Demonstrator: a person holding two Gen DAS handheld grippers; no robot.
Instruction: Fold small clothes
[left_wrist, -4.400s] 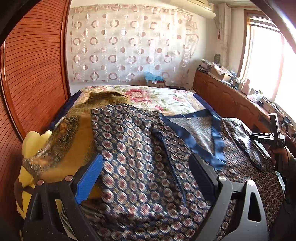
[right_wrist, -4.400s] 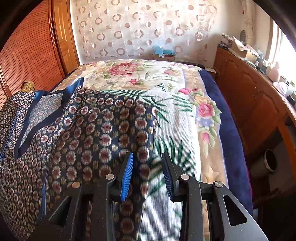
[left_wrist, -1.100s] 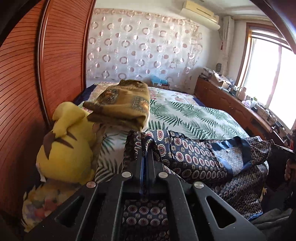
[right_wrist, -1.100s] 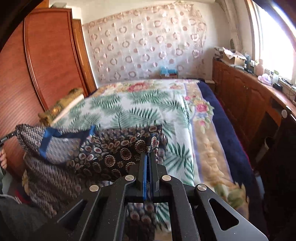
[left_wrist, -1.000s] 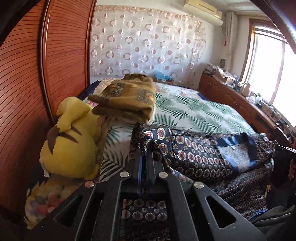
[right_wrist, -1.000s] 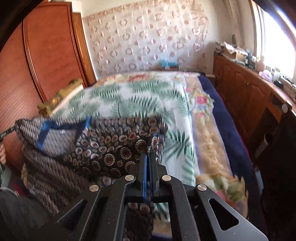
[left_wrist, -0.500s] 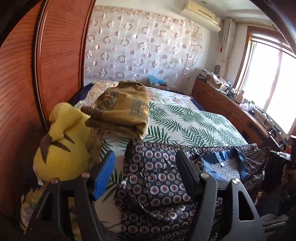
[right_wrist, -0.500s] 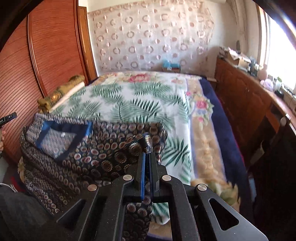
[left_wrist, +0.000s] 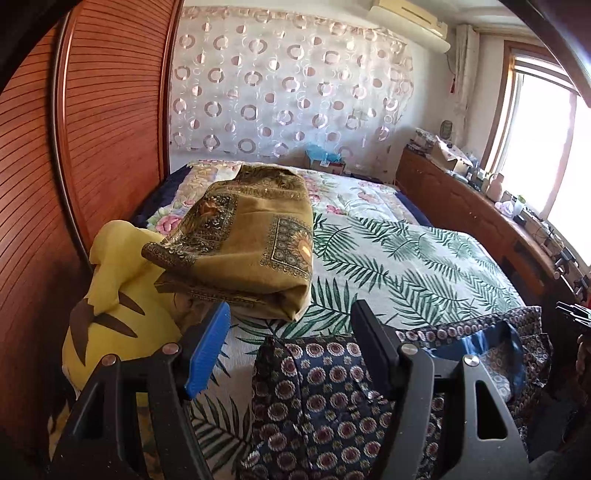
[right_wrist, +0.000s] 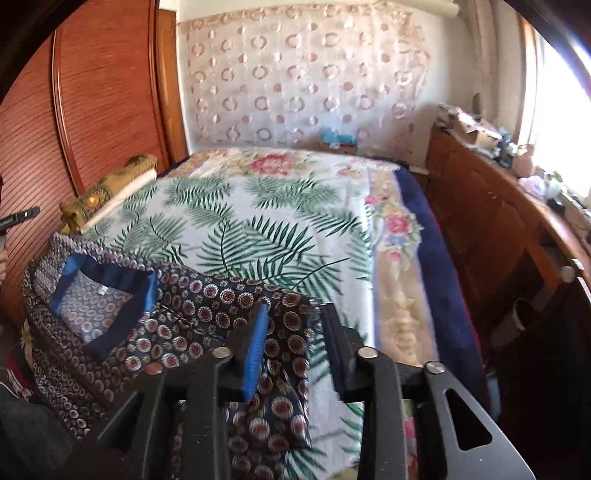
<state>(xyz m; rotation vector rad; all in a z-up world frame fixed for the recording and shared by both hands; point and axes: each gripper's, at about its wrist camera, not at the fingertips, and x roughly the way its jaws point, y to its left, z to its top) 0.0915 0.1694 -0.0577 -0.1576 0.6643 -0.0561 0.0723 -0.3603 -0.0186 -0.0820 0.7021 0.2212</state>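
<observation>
A dark blue garment with a round-dot pattern and a blue collar (left_wrist: 325, 398) lies bunched at the near edge of the bed, also in the right wrist view (right_wrist: 155, 325). My left gripper (left_wrist: 290, 328) is open and empty, its jaws wide apart just above the garment's left end. My right gripper (right_wrist: 293, 325) is open and empty, its jaws apart over the garment's right corner, which hangs over the bed edge.
The bedspread (left_wrist: 406, 258) has green fern print and a flowered border (right_wrist: 395, 229). A folded olive cloth (left_wrist: 251, 236) rests on a yellow plush toy (left_wrist: 110, 314) by the wooden wardrobe (left_wrist: 74, 147). A wooden cabinet (right_wrist: 498, 221) runs along the right side.
Both grippers held the garment shut a second ago and lowered it to the bed. The left opened half a second ago; the right has opened since. The garment now lies loose.
</observation>
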